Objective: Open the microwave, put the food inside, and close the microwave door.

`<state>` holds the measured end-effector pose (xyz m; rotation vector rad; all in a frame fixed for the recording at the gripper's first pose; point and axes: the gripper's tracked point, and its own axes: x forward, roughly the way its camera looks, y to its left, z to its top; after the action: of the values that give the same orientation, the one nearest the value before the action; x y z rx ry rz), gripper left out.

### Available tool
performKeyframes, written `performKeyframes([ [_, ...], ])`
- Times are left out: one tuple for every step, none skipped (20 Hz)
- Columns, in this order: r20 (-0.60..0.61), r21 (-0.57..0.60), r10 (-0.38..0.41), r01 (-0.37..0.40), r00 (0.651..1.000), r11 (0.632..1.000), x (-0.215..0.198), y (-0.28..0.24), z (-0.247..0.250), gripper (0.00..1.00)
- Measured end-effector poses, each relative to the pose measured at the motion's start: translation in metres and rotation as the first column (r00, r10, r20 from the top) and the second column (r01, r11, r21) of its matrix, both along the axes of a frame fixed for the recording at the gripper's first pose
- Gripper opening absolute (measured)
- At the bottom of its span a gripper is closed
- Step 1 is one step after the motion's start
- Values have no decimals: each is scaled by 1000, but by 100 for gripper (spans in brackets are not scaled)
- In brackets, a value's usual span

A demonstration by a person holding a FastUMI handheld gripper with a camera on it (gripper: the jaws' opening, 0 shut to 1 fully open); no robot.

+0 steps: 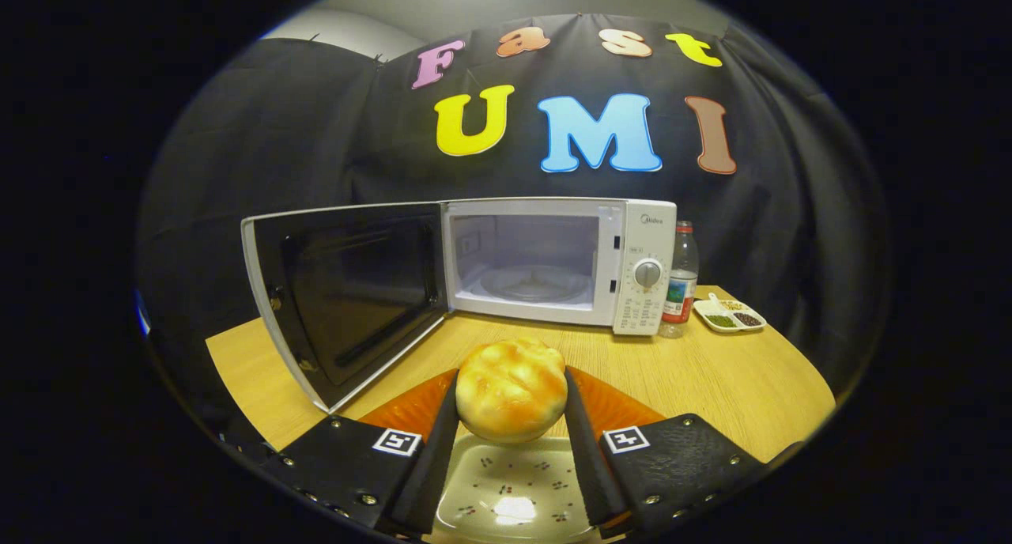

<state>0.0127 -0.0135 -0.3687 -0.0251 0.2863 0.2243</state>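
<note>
A round golden bread bun (511,389) hangs between my two black fingers, which press on its left and right sides, so my gripper (511,398) is shut on it. The bun is lifted above a white speckled plate (510,493) that lies between the fingers' bases. Beyond the bun stands the white microwave (644,236) on the wooden table (735,378). Its door (348,291) is swung wide open to the left, and the lit cavity with its glass turntable (531,281) shows straight ahead.
Right of the microwave stands a clear water bottle (681,279) with a red cap. Beside it lies a small white divided dish (729,314) of seeds. An orange mat (613,406) lies under the plate. The open door reaches toward the table's front left.
</note>
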Motion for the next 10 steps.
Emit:
performKeyframes([
  [7,8,5,-5,1000,1000,10,3,8,69],
  [14,12,5,-6,1000,1000,19,5,14,69],
  [21,9,7,-7,1000,1000,27,7,18,69],
  [30,-2,8,-8,1000,1000,38,9,22,69],
  [34,-12,5,-4,999,1000,48,10,25,69],
  [36,-14,8,-7,999,1000,57,13,26,69],
  [39,-14,10,-10,999,1000,65,16,30,69],
  [44,-17,12,-12,999,1000,74,19,32,69],
  [48,-27,9,-8,999,1000,84,20,34,69],
  [52,-38,11,-9,999,999,95,23,35,69],
])
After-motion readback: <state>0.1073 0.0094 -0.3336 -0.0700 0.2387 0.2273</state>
